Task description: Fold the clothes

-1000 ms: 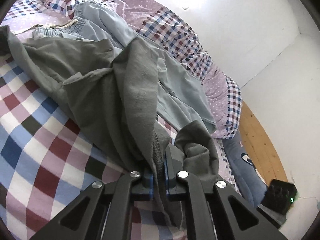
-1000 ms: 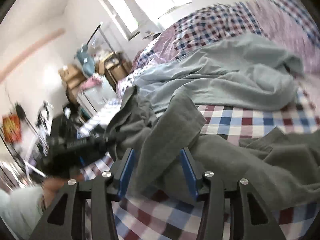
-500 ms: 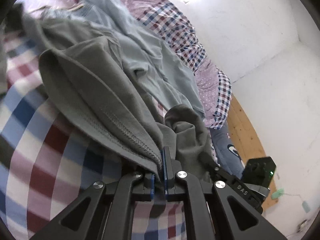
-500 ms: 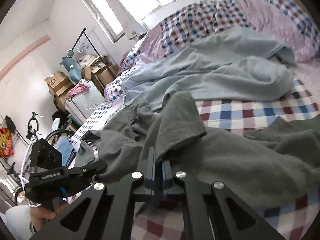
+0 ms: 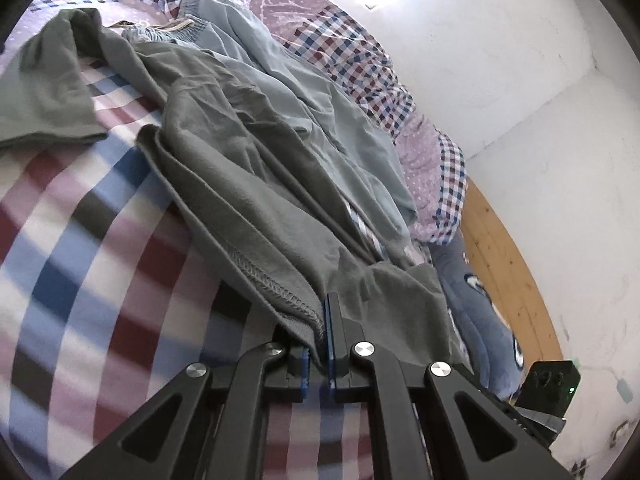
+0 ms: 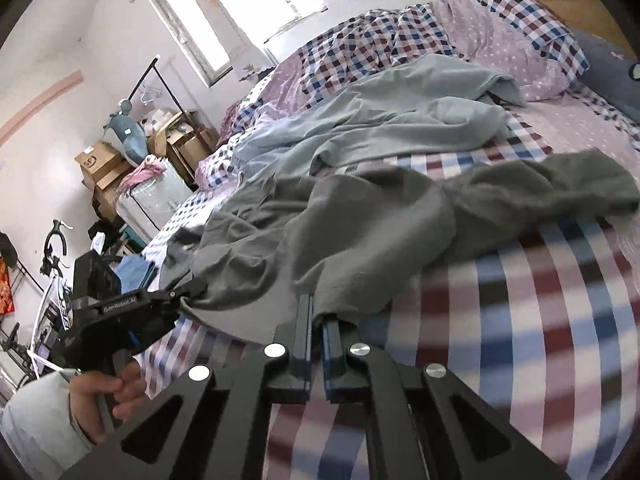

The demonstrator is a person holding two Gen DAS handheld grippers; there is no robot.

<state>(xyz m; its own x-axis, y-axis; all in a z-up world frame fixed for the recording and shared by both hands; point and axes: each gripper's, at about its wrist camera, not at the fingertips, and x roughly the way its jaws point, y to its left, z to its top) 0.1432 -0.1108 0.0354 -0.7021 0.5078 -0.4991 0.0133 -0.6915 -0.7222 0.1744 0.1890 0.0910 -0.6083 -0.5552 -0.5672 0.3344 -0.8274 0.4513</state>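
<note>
A dark grey garment (image 5: 248, 184) lies rumpled across the checked bedsheet (image 5: 80, 260). My left gripper (image 5: 325, 320) is shut on its stitched hem. In the right wrist view the same grey garment (image 6: 360, 232) stretches over the sheet (image 6: 520, 300), and my right gripper (image 6: 317, 316) is shut on a fold of its near edge. There the left gripper (image 6: 180, 300) shows at the left, held by a hand (image 6: 108, 392), pinching another corner of the cloth. A light blue garment (image 5: 320, 92) (image 6: 380, 120) lies behind the grey one.
A purple checked quilt (image 6: 400, 32) is bunched along the far side of the bed, by a blue pillow (image 5: 480, 312) and wooden boards (image 5: 504, 248). Cardboard boxes (image 6: 100, 160) and a bicycle (image 6: 52, 264) crowd the floor on the left. A black device with a green light (image 5: 548, 384) sits low at the right.
My right gripper has closed on the grey garment's fold. Both grippers have moved sideways, and the grey cloth is now drawn out flatter between them. The left stayed shut on the hem.
</note>
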